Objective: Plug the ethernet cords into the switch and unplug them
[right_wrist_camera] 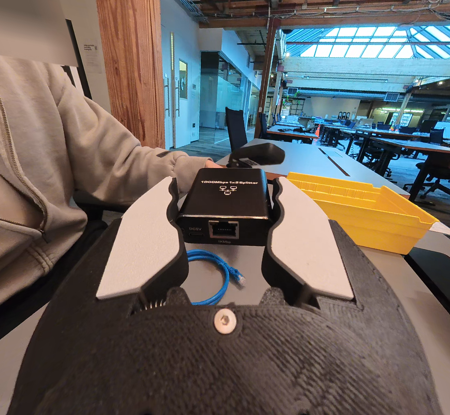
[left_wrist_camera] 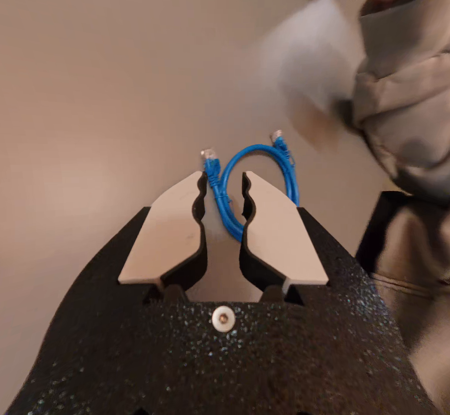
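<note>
Between our left gripper's [left_wrist_camera: 223,174] parted, empty white fingers lies the short blue ethernet cord [left_wrist_camera: 258,184], coiled in a loop on the tan tabletop [left_wrist_camera: 121,86], both clear plugs pointing away. Our right gripper [right_wrist_camera: 223,181] clamps the small black metal switch box [right_wrist_camera: 225,204], one port facing us, above a second coiled blue cord [right_wrist_camera: 220,273].

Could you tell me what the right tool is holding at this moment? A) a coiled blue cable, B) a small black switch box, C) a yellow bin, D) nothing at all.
B: in the right wrist view the right tool grips the black switch box by its sides, while the blue cable lies on the table below.
</note>
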